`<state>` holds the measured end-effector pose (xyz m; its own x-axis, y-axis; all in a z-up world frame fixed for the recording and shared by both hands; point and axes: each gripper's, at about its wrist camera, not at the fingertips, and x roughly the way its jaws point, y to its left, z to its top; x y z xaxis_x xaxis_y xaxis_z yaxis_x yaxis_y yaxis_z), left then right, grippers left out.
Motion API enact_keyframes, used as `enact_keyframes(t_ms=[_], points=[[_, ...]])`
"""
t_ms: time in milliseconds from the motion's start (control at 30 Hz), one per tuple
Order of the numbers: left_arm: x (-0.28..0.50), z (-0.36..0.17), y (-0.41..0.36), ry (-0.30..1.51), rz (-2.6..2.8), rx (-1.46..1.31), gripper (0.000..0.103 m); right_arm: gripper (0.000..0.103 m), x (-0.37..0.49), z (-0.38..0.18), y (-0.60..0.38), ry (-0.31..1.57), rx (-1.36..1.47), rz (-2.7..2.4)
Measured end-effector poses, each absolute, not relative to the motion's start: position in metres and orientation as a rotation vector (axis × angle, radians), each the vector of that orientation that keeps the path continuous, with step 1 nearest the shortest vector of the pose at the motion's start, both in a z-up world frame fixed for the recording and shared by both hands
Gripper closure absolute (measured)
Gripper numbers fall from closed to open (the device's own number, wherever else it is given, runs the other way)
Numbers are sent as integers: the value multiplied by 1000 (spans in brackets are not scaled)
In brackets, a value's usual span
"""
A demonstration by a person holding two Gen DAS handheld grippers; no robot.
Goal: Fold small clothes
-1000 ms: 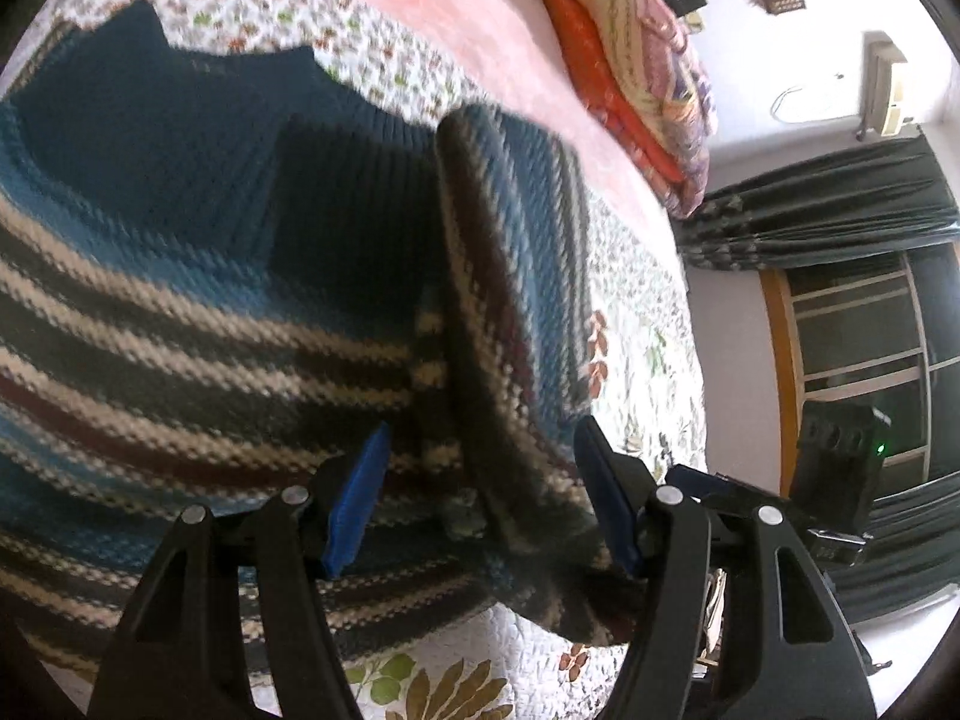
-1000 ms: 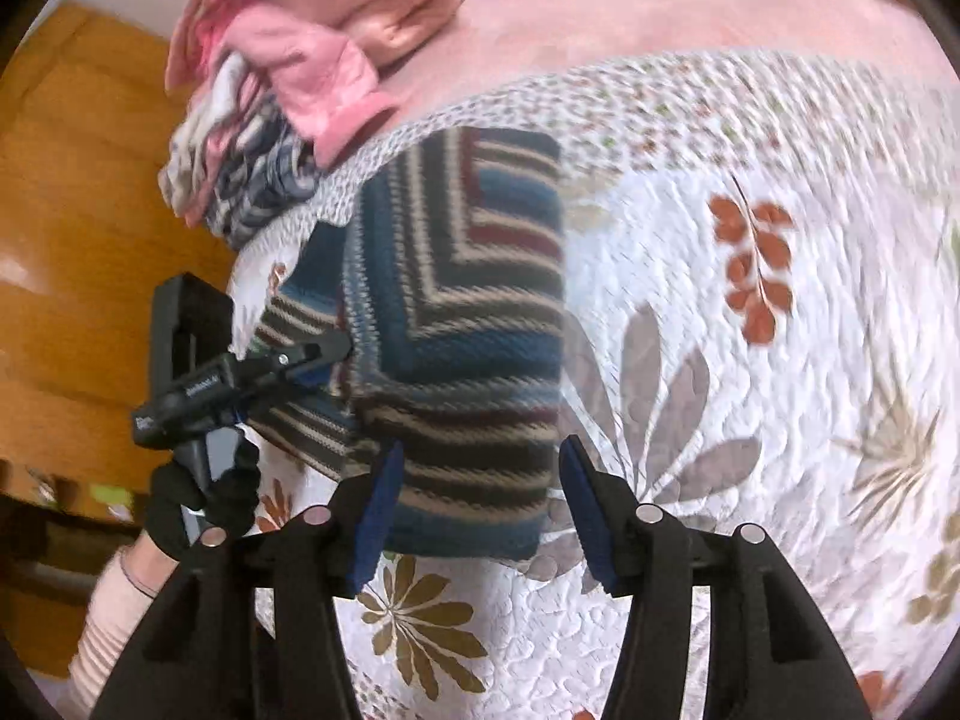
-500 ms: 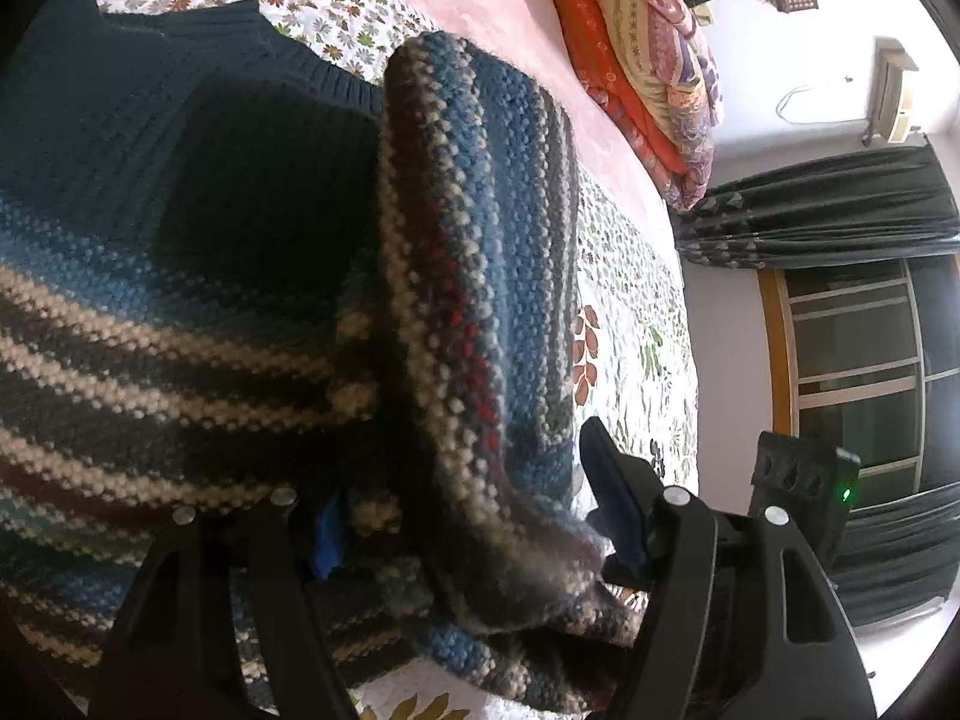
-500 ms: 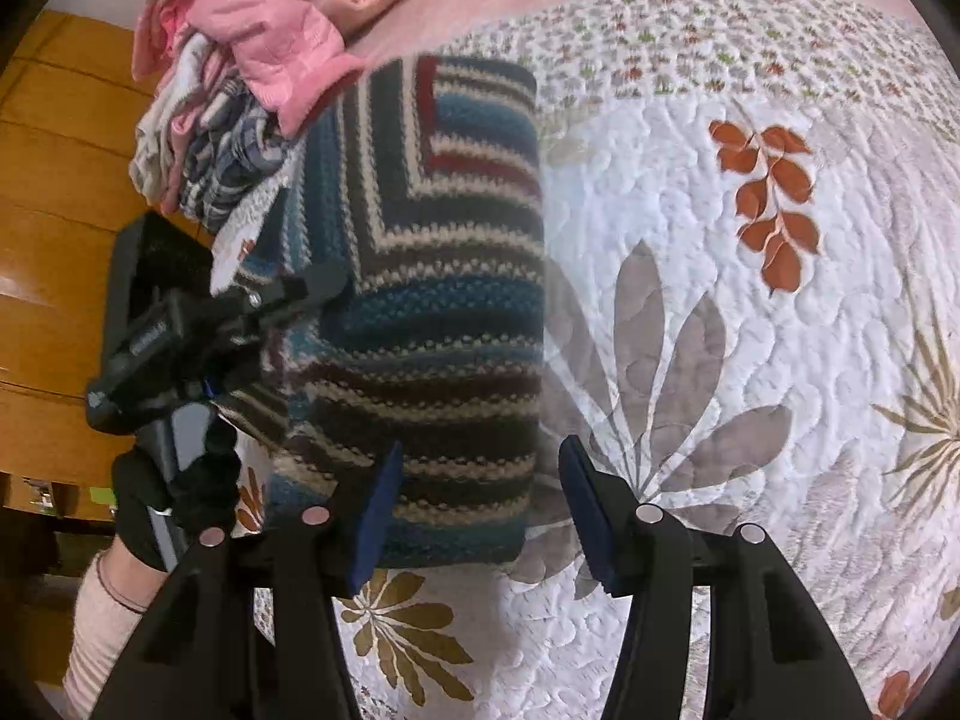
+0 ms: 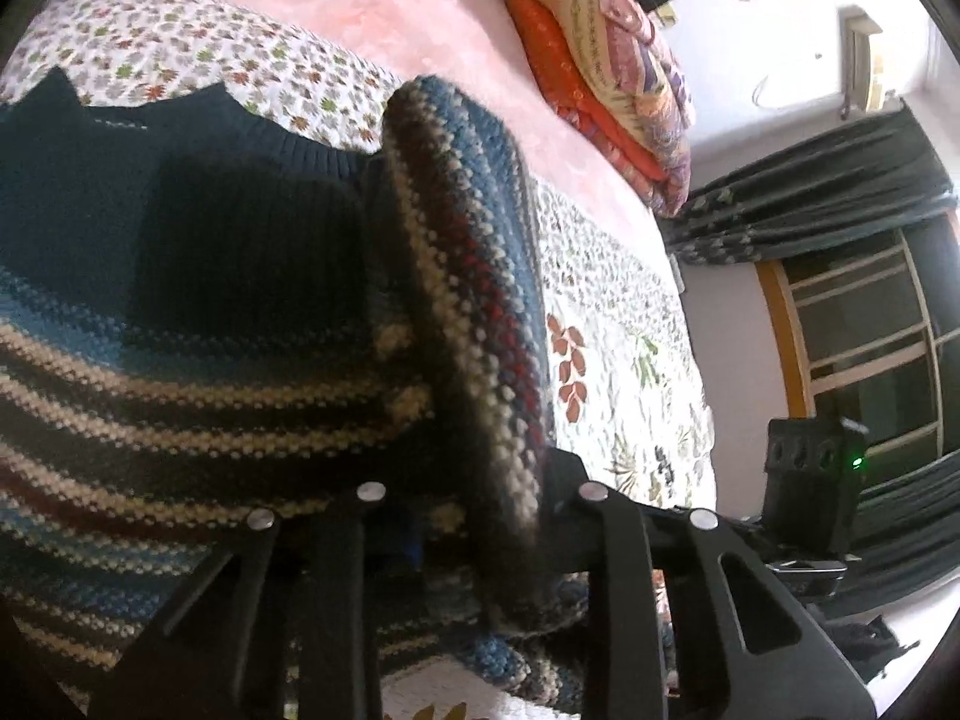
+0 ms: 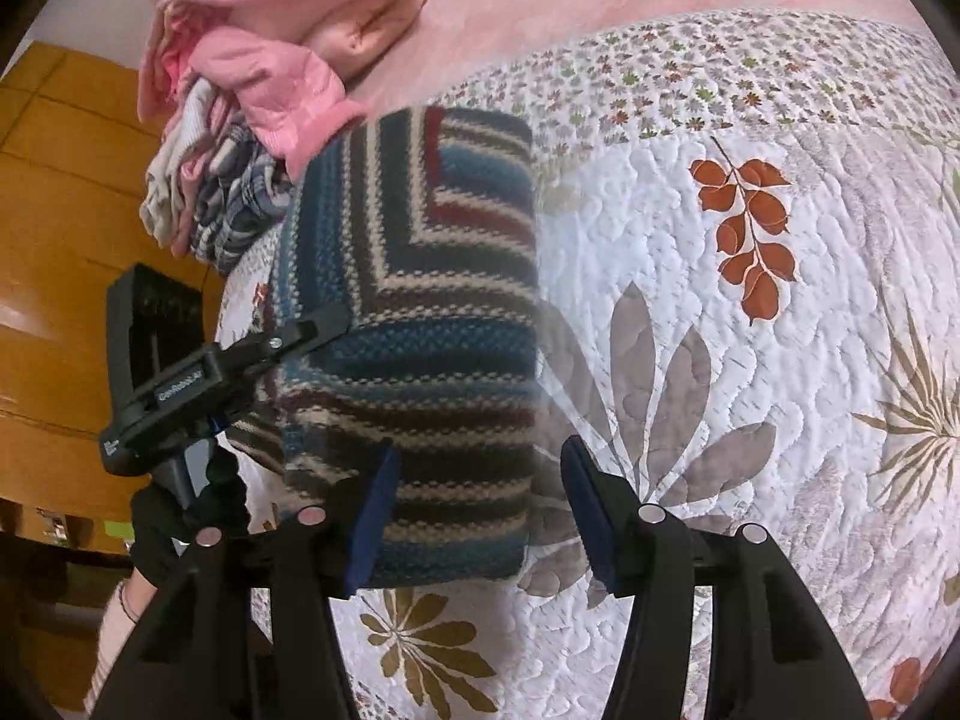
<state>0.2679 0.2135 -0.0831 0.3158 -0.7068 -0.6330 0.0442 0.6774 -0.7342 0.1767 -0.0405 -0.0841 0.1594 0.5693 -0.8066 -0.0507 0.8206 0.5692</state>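
My left tongs grip a fold of the blue-brown striped knitted sweater — it lies folded on the floral quilted bed. Right tongs gape — empty, above the sweater's near edge.

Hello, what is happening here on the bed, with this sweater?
A person is folding a striped sweater on a quilt, with a gripper in each hand. The left gripper is shut on a doubled-over part of the sweater at its side. The right gripper is open at the near edge, holding nothing. A pile of clothes lies behind.
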Motion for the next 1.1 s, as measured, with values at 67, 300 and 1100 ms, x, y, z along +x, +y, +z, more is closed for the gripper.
enact_keyframes(t_ms=[67,300,1100], points=[[267,-75,220,1140,-557,-686,79,47,175,-84,-40,1350,461,468],[265,-57,243,1172,-582,-689,80,47,173,-90,-28,1376,422,478],[219,-58,456,971,-487,-915,81,36,186,-96,77,1363,499,681]])
